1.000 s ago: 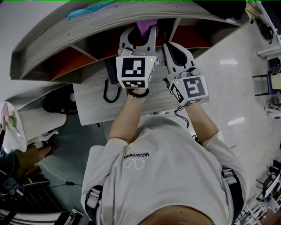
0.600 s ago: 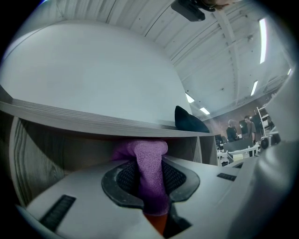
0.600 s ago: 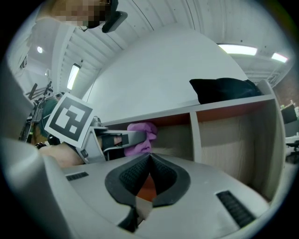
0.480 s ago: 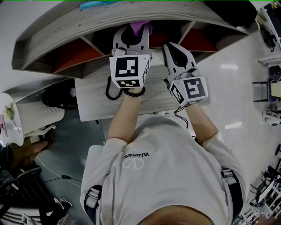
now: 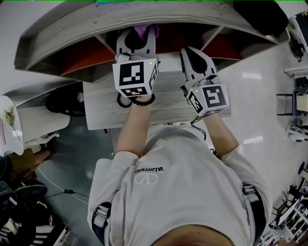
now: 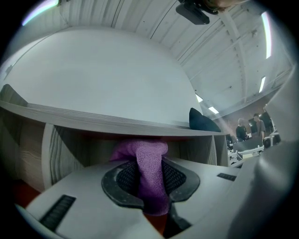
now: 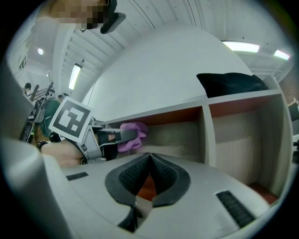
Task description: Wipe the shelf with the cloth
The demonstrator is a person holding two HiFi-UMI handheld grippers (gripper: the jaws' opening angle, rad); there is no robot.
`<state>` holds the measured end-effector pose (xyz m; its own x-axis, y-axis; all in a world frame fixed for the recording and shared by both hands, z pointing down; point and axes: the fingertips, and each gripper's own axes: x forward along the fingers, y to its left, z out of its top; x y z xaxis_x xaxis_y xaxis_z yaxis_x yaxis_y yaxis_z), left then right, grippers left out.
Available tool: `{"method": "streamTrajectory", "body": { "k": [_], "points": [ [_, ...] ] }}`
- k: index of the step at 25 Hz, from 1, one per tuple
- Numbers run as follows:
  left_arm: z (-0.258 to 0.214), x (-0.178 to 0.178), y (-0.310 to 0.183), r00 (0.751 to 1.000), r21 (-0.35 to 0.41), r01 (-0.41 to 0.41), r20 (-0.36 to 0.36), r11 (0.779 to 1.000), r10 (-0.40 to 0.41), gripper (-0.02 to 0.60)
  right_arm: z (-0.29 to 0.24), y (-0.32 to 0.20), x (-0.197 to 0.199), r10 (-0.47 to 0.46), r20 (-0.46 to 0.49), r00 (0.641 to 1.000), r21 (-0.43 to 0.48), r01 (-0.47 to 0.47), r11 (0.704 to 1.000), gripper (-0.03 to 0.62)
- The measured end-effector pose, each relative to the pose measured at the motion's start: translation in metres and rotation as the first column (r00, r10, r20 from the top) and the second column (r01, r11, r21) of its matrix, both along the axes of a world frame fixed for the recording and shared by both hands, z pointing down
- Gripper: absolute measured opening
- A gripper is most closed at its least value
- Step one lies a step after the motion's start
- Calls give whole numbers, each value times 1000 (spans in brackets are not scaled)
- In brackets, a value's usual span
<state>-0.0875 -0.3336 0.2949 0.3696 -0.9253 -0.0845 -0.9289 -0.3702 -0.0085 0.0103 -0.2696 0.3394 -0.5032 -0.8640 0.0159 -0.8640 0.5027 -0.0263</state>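
leftward along the shelf (image 5: 144, 14) went left gripper (image 5: 137, 37), squeezing the soft, light cloth (image 6: 148, 170) mid-bunch; right gripper (image 7: 148, 175) closed, empty.

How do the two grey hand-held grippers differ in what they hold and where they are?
The left gripper is shut on the purple cloth; the right gripper is shut on nothing. The left gripper reaches the wooden shelf opening; the right gripper sits further back. Both carry marker cubes.
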Motion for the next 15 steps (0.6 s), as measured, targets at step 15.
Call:
{"method": "streamTrajectory", "body": {
  "k": [15],
  "points": [
    [5, -50, -1, 989, -13, 133, -61, 991, -134, 86, 6, 0, -12, -18, -12, 1000, -11, 17, 1000, -2]
  ]
}}
